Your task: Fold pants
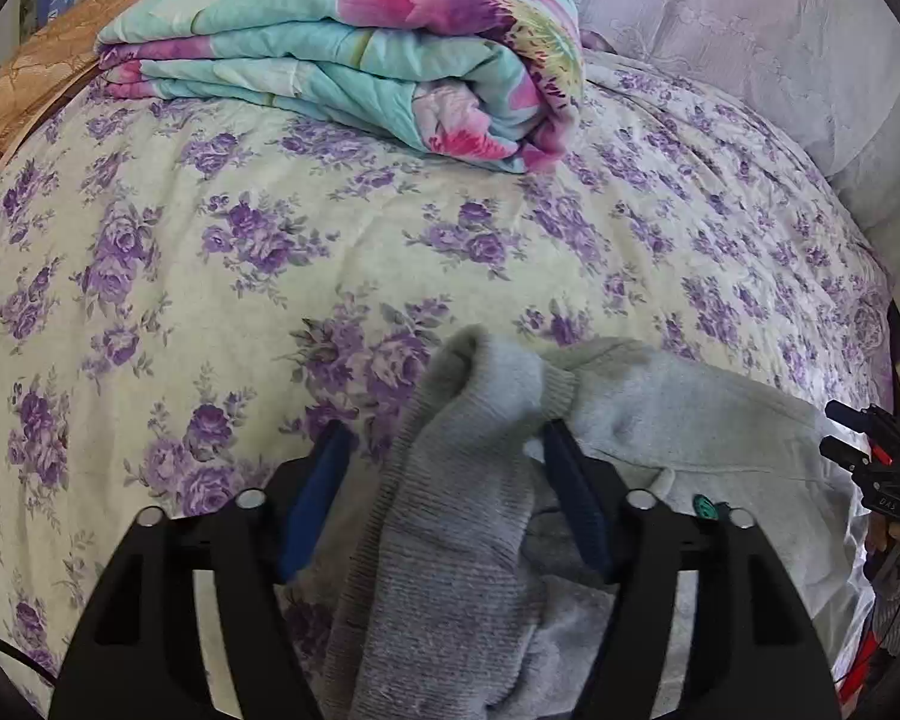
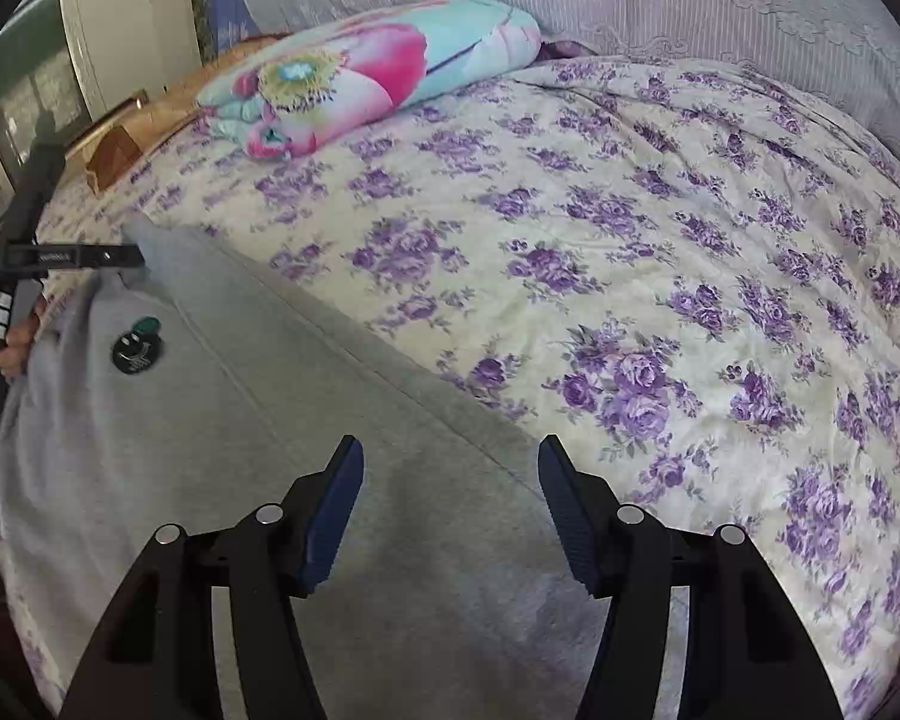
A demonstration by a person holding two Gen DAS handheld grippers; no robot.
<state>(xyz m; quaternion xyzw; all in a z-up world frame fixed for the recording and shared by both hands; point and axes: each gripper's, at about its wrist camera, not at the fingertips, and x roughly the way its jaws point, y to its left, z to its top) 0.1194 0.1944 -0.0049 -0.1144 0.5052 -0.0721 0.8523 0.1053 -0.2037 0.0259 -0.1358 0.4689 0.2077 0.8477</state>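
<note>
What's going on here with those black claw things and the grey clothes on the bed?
A person is folding grey pants on a flowered bedspread using a handheld gripper in each hand. The left gripper has the ribbed cuff bunched between its open fingers. The right gripper hovers open over the flat pants. A folded quilt sits behind.

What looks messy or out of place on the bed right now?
Only the grey pants: a ribbed cuff is bunched and draped between the left gripper jaws, which stand apart. The folded floral quilt sits neatly; nothing looks spilled or damaged.
</note>
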